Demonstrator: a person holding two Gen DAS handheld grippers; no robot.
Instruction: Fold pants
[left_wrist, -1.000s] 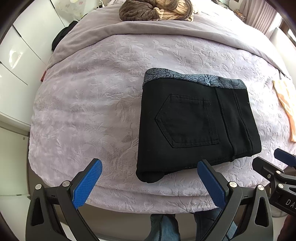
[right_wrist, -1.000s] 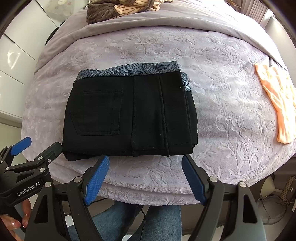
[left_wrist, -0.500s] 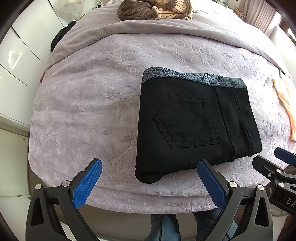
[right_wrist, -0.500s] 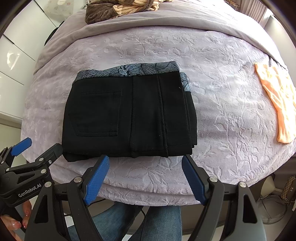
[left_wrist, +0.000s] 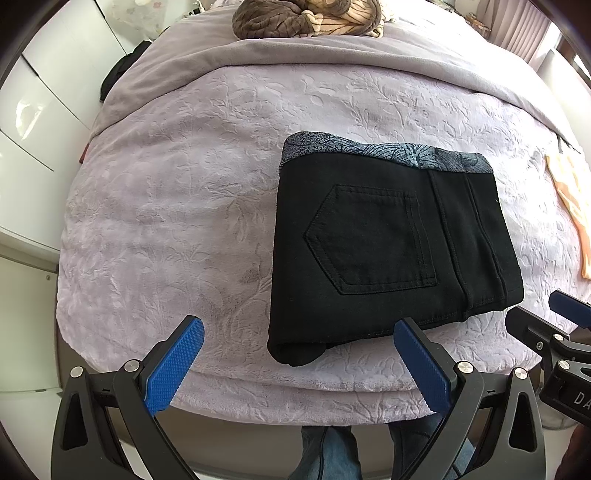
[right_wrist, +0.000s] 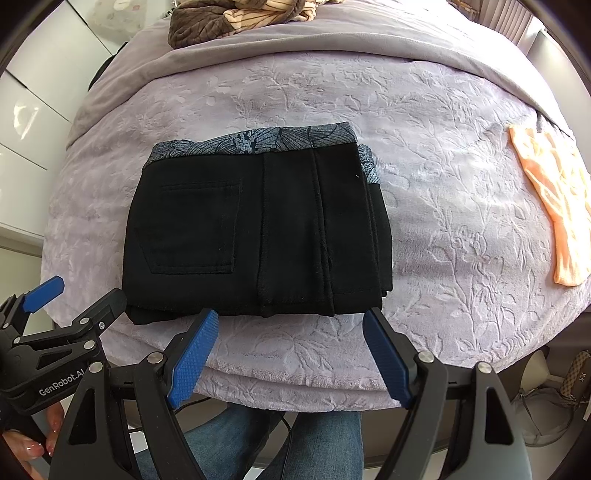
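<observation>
Though near folded pants (left_wrist: 388, 236), grippers agape, empty.

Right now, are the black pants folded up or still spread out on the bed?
Folded. The black pants lie as a compact stacked rectangle on the bed, layered edges showing at the near side, back pocket on top.

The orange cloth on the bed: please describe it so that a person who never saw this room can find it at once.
Start from the bed's lilac blanket with the embossed flower pattern. In the right wrist view, look past the folded black pants to the blanket's far right edge, where the orange cloth lies flat and apart from them. It is the only pale orange thing there; the brown striped bundle sits at the far end.
</observation>
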